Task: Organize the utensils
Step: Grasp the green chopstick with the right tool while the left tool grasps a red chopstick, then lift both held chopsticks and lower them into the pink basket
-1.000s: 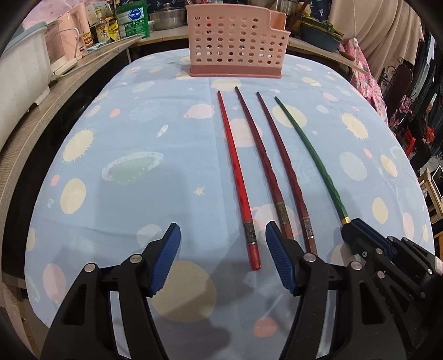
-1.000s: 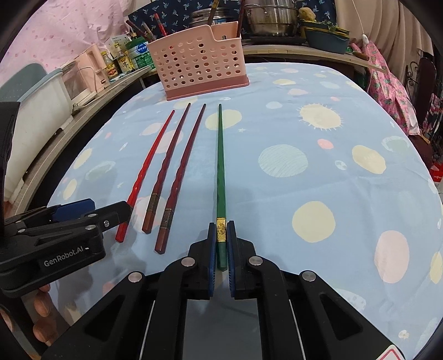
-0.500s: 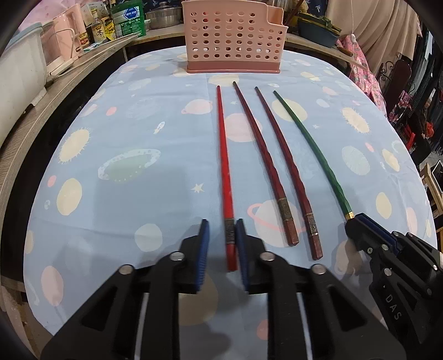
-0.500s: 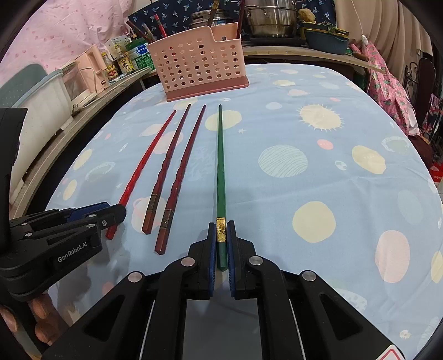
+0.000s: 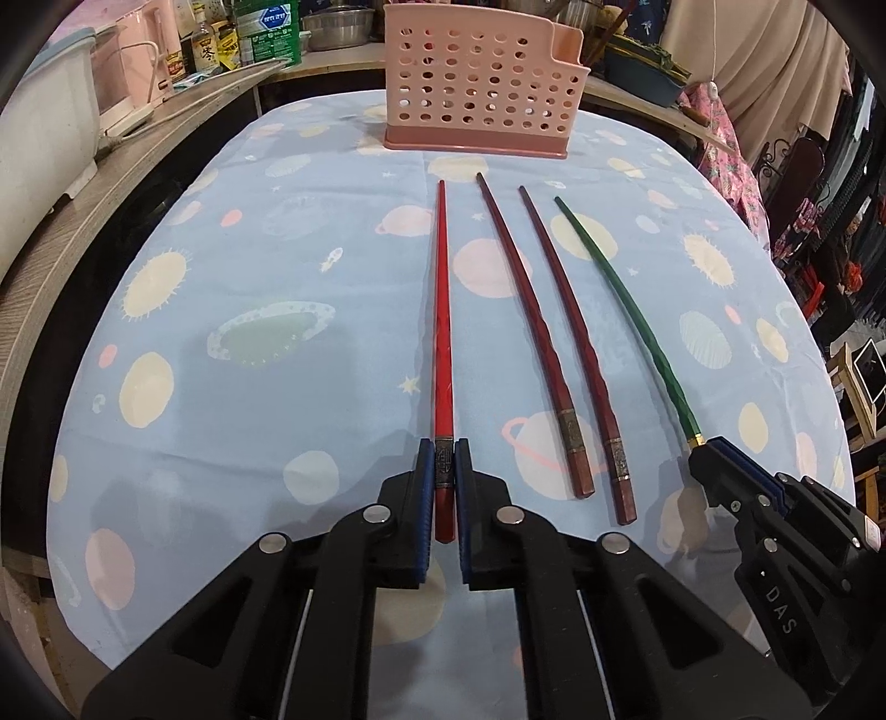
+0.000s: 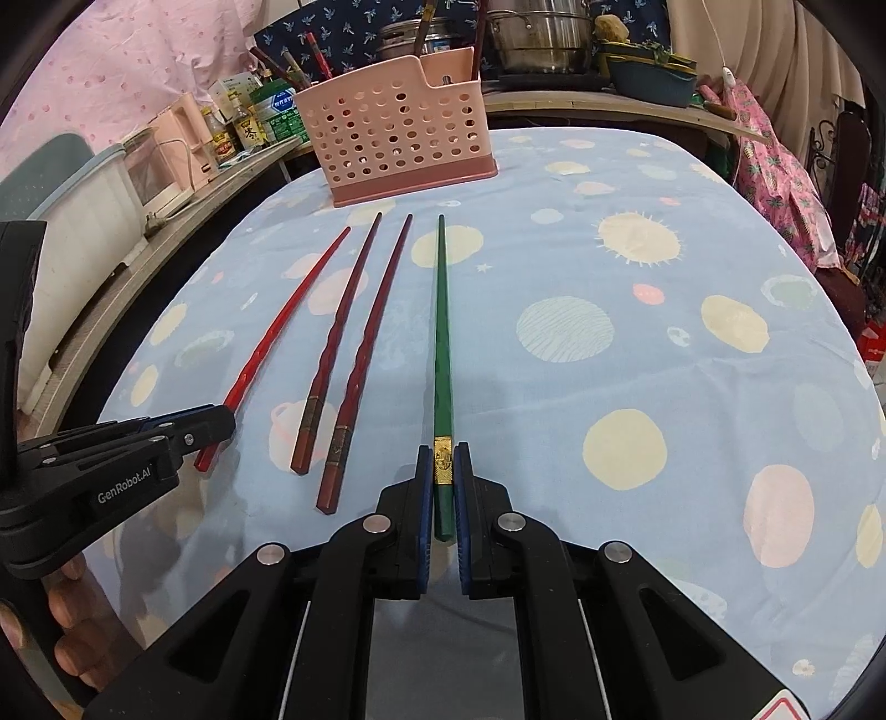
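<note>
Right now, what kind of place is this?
Probably a lived-in home kitchen or dining corner: steel pots and sauce bottles crowd the counter behind a table with a planet-print cloth and a pink utensil basket.

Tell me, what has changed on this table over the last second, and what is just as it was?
The left claw slid left from over the two dark red chopsticks and closed on the thick end of the bright red chopstick. The right claw stayed clamped on the green chopstick. All four chopsticks lie where they were, and the pink basket has not moved.
</note>
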Demonstrator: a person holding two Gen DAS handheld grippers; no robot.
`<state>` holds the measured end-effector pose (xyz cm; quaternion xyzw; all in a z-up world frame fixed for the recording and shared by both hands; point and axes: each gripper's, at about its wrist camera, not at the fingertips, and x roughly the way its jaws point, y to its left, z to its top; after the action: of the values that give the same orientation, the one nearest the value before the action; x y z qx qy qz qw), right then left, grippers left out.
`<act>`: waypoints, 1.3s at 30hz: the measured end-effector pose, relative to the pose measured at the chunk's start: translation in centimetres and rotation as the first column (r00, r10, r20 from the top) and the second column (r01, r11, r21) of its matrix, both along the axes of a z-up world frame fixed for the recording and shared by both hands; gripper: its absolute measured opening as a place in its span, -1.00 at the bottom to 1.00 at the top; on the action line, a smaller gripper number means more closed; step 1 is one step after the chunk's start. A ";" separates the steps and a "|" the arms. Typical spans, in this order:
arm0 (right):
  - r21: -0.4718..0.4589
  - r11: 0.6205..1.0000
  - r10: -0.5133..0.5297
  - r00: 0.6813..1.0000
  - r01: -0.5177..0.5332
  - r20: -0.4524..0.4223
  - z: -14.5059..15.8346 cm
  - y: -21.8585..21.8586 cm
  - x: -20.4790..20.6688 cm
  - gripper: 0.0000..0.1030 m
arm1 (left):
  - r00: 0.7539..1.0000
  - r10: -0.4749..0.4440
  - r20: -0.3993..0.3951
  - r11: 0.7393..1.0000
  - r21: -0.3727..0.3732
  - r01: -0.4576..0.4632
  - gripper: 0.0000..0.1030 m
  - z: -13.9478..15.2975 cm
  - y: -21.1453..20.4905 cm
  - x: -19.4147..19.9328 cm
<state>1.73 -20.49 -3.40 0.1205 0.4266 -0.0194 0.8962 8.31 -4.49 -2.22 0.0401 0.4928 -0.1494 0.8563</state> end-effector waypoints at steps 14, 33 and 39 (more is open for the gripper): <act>0.020 0.999 -0.045 0.988 0.042 0.147 6.6 -2.3 1.0 -0.87 | 0.994 0.050 0.100 0.996 -0.083 -0.042 -0.87 6.1 1.8 1.3; 0.030 0.996 -0.087 0.932 0.082 0.351 16.0 -4.9 5.4 -0.87 | 0.951 0.111 0.287 0.984 -0.166 -0.065 -0.87 16.0 2.5 7.0; 0.031 0.997 -0.081 0.917 0.075 0.391 17.9 -4.9 6.5 -0.87 | 0.946 0.115 0.305 0.980 -0.192 -0.057 -0.87 17.8 2.0 8.8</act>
<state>8.21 -25.41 14.54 0.1455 0.2335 -0.0273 0.9610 17.13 -2.46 15.61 -0.0362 0.3359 -0.1478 0.9295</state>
